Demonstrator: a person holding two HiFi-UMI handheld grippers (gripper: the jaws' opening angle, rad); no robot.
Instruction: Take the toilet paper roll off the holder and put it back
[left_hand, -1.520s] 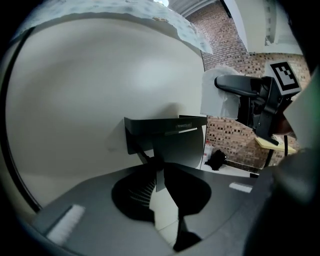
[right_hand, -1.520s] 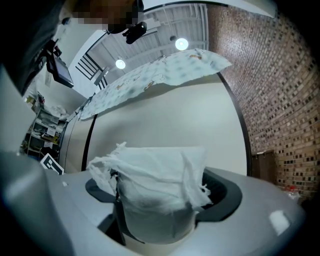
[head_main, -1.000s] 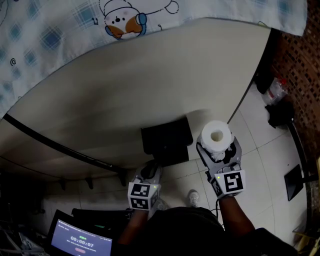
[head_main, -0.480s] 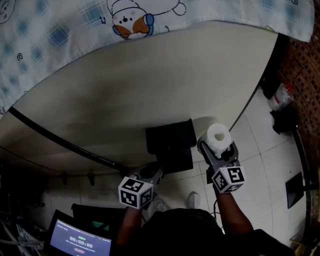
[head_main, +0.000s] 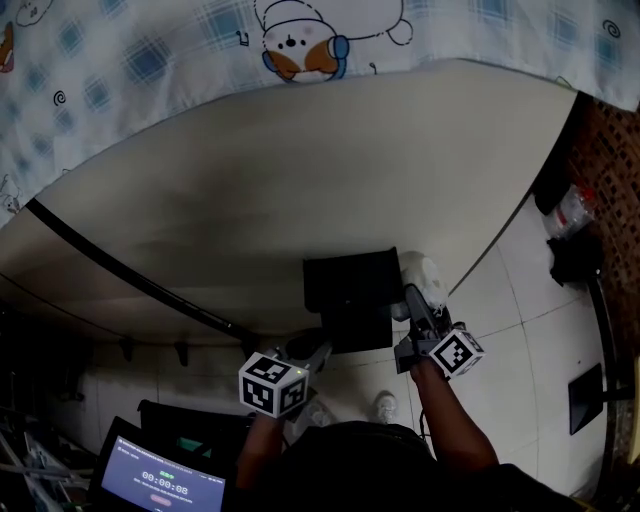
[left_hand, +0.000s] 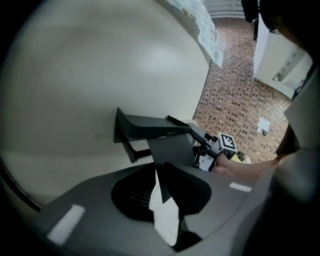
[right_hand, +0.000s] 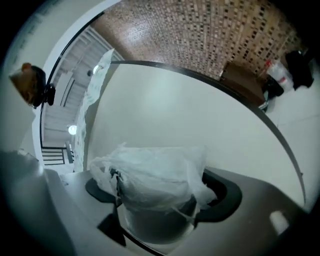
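A black toilet paper holder (head_main: 350, 285) is fixed to the cream wall, with a flat shelf (left_hand: 150, 131) on top and a flap (left_hand: 172, 150) hanging below. My right gripper (head_main: 425, 305) is shut on the white toilet paper roll (head_main: 424, 275), which lies sideways against the holder's right end. In the right gripper view the roll (right_hand: 150, 170) sits in loose clear plastic and fills the jaws of that gripper (right_hand: 160, 200). My left gripper (head_main: 305, 352) is under the holder. Its jaws (left_hand: 167, 200) stand nearly together, with the flap's lower edge pinched between them.
A patterned cloth (head_main: 200, 50) hangs over the top of the wall. A black pipe (head_main: 120, 280) runs slantwise at the left. A screen with a timer (head_main: 160, 485) stands at the lower left. Tiled floor, a brick wall (left_hand: 240, 100) and a plastic bottle (head_main: 570, 210) lie to the right.
The right gripper has rolled over and come down with the roll: its core faced up, and now it lies sideways beside the holder. The left gripper has stayed under the holder.
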